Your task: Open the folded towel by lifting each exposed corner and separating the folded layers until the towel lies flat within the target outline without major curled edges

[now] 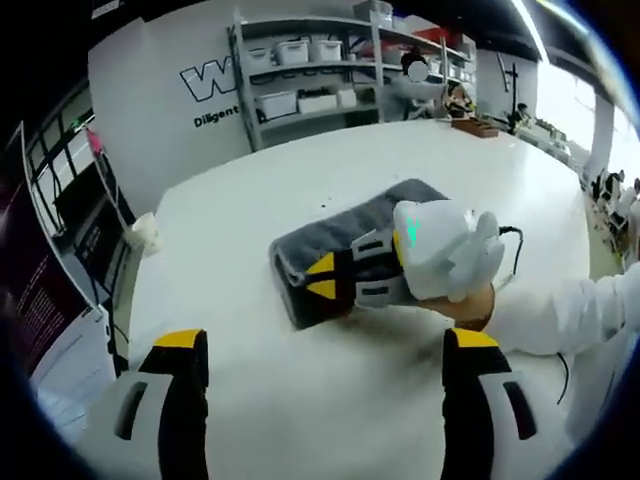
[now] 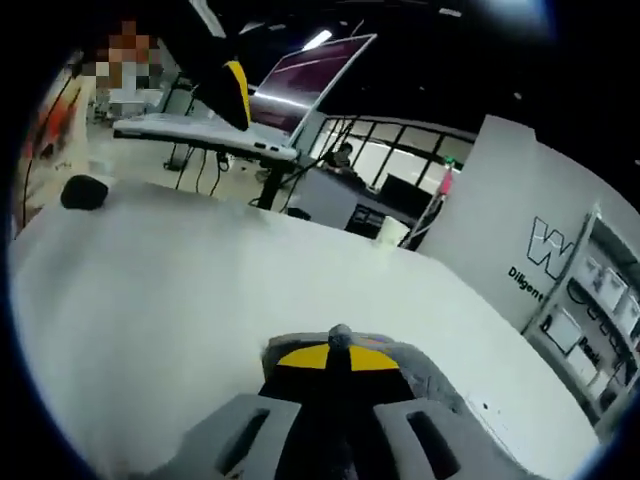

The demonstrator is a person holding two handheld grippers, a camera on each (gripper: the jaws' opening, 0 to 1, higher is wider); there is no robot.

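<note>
The grey towel [image 1: 345,250] lay folded into a thick oblong pad near the middle of the white counter [image 1: 300,390], its long axis running from about 8 o'clock to 2 o'clock in the left gripper view. It looked soft and plush, with a stitched hem along the near edge; judged from that, it would be light, limp and quick to sag or drag its lower layers along if pinched too deep. The best hold seemed to be the hem at an exposed corner, taking the top layer alone.

The right gripper [image 1: 322,277] was down on the towel at the pad's 7 o'clock corner, its yellow-tipped fingers close together over the cloth. In the right gripper view those fingers [image 2: 335,356] met at a narrow seam with a small fold of grey fabric bunched between them, so they appeared clamped on the towel [image 2: 425,375] edge. A white sleeve [image 1: 560,310] ran off toward 3 o'clock behind it.

The left gripper [image 1: 330,365] hung above bare counter at 6 o'clock of the towel, well apart from it, its fingers spread wide and holding nothing.

Beyond, shelving [image 1: 310,70] with white bins stood at 12 o'clock against a wall.

No target outline could be made out on the counter.
</note>
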